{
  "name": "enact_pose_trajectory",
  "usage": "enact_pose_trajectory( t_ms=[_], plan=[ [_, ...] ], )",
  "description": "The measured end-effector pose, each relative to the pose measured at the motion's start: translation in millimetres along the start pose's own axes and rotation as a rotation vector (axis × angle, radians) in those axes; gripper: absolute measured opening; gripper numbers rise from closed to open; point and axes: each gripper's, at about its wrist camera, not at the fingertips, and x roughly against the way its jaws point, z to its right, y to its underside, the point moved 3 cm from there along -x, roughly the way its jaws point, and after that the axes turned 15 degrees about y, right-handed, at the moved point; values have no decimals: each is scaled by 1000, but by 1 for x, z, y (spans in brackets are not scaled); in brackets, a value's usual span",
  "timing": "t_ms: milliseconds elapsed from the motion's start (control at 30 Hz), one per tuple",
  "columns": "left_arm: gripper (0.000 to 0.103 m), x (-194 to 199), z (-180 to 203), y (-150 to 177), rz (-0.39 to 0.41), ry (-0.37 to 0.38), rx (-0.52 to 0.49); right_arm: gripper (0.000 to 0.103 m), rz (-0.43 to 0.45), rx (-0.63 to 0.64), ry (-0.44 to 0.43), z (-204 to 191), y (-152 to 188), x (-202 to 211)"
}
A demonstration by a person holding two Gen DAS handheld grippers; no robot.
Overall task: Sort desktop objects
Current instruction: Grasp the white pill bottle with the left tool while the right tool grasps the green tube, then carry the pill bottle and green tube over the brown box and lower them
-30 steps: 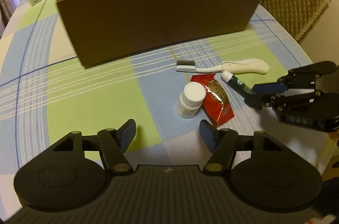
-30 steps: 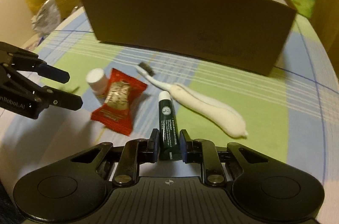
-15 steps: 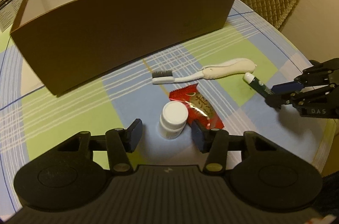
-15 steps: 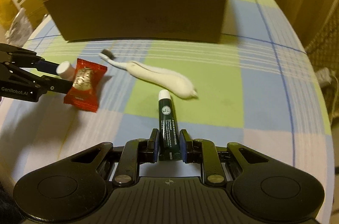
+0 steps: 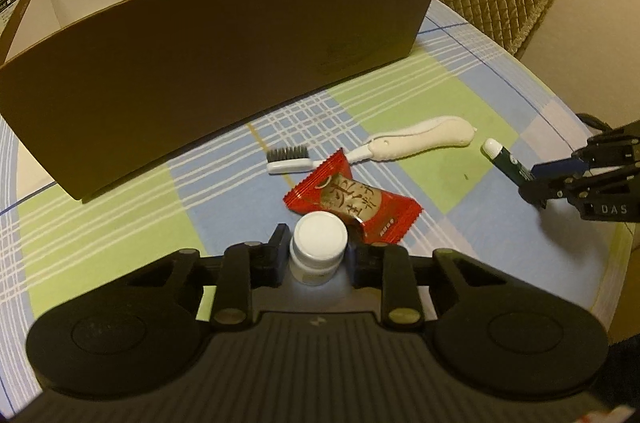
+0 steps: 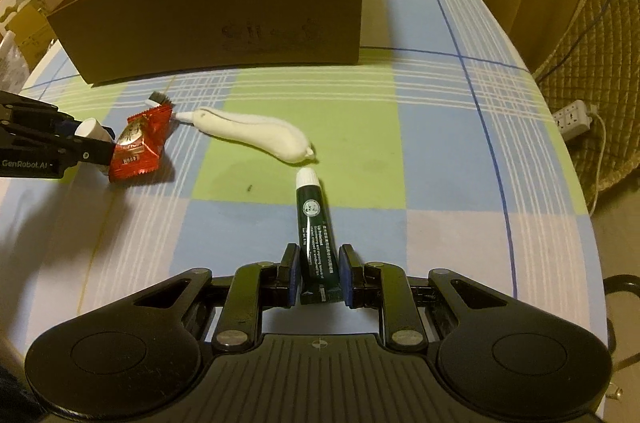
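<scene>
Within the last second the left gripper (image 5: 318, 255) moved in and closed its jaws around the white-capped bottle (image 5: 319, 253), so both tools now carried something: the right gripper (image 6: 319, 277) pinched the green tube (image 6: 314, 229) by its tail. Left on the table were one toothbrush (image 5: 372, 153) and one red sachet (image 5: 352, 205), apparently touching the bottle. One brown box (image 5: 224, 51) waited behind.

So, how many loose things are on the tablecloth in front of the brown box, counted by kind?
Toothbrush: 1
Red snack packet: 1
White-capped bottle, between the left tool fingers: 1
Dark green tube, clamped in the right tool: 1
Total: 4
</scene>
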Motion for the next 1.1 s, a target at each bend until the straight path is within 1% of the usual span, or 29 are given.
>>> enact_pose_trajectory(
  t_ms=[67, 100, 133, 167, 200, 233, 467, 567, 600, 633, 667, 700, 867, 1100],
  plan=[
    [23, 1, -1, 0, 10, -1, 10, 18, 1, 3, 0, -1, 0, -1],
    [23, 2, -1, 0, 13, -2, 13, 21, 1, 4, -4, -1, 0, -1],
    [23, 4, -3, 1, 15, -6, 20, 29, 1, 1, -7, 0, 0, -2],
    [23, 6, -4, 1, 17, -9, 26, 35, 0, -4, -5, 0, 0, -2],
    [23, 8, -6, 2, 22, -14, 36, 44, 2, -8, -1, 1, -1, -3],
    [23, 11, -9, 3, 26, -17, 48, 47, 10, -10, 4, 1, -1, -3],
    [23, 31, -23, 11, 46, -37, 133, 47, 54, 31, 14, -4, -10, -11],
    [23, 38, -25, 13, 43, -47, 152, 44, 58, 52, 18, -7, -12, -15],
    [23, 40, -25, 14, 43, -49, 156, 39, 60, 56, 16, -8, -13, -16],
    [23, 42, -25, 14, 45, -50, 162, 30, 63, 62, 10, -9, -12, -15],
    [23, 43, -25, 15, 47, -50, 168, 25, 66, 73, 8, -10, -12, -15],
    [23, 45, -25, 16, 50, -48, 176, 15, 68, 84, 5, -12, -12, -14],
    [23, 47, -23, 18, 50, -48, 194, 14, 57, 105, 1, -16, -10, -12],
    [23, 52, -18, 17, 60, -46, 197, 14, 23, 113, -32, -23, -7, -7]
  ],
)
